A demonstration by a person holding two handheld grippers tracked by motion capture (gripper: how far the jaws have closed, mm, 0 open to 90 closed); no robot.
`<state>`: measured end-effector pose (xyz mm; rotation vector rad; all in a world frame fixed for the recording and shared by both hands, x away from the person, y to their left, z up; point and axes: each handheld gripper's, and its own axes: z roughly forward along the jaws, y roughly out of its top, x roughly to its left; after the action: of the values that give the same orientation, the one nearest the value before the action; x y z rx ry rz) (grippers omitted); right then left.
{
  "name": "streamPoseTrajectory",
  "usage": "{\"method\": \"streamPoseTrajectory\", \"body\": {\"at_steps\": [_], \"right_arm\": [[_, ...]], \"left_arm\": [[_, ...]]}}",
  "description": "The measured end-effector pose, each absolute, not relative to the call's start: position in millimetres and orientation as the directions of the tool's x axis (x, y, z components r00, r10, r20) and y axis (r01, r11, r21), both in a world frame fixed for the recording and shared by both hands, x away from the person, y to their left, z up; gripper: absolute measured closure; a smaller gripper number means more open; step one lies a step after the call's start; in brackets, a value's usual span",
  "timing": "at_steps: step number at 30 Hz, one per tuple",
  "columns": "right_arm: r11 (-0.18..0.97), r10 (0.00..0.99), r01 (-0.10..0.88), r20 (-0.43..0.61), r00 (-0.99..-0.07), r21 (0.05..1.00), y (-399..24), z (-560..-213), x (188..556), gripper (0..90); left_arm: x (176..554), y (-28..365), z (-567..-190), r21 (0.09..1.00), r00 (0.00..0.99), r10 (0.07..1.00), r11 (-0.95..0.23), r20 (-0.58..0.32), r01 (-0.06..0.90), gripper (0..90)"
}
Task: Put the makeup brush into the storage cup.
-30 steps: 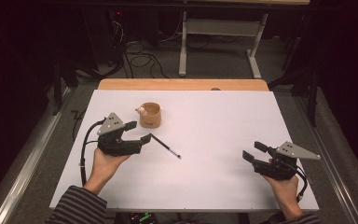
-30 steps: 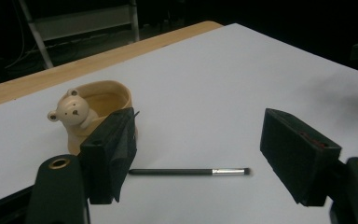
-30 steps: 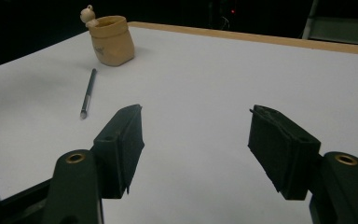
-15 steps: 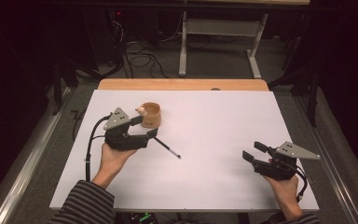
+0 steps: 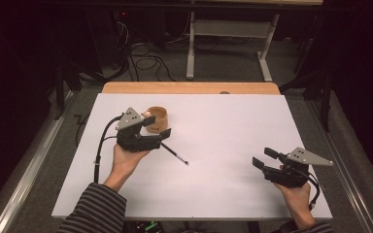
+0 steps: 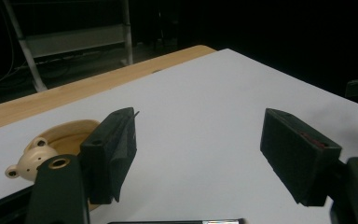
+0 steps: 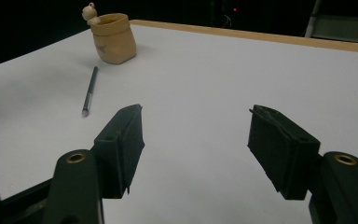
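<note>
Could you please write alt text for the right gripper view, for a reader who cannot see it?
The right gripper's two black jaws stand wide apart over a white table, holding nothing. Farther off at upper left, a tan cup with a small bear figure on its rim stands upright, and a dark pen lies flat just in front of it.

Table lit bright from overhead, room beyond its far edge nearly black. Shadows soft, faint. Gripper views grainy, close jaws slightly blurred. No glare.
</note>
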<state>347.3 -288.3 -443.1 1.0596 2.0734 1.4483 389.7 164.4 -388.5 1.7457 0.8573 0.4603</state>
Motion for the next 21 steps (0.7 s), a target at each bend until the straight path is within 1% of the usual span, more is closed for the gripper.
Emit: {"method": "streamPoseTrajectory", "body": {"at_steps": [8,17,19,21], "right_arm": [[0.155,0.773,0.357,0.112,-0.624,0.921,-291,-443,347,37.5],[0.158,0.768,0.353,0.11,-0.631,0.922,-291,-442,346,37.7],[0.157,0.767,0.355,0.113,-0.631,0.921,-291,-443,346,37.8],[0.161,0.763,0.356,0.113,-0.637,0.921,-291,-443,346,38.0]], "left_arm": [[397,155,-387,0.934,0.676,0.73,-0.167,-0.098,0.315,28.0],[405,143,-388,0.931,0.687,0.722,-0.188,-0.086,0.314,28.7],[406,141,-386,0.929,0.696,0.713,-0.197,-0.085,0.315,30.6],[406,138,-385,0.926,0.706,0.705,-0.223,-0.062,0.304,33.4]]}}
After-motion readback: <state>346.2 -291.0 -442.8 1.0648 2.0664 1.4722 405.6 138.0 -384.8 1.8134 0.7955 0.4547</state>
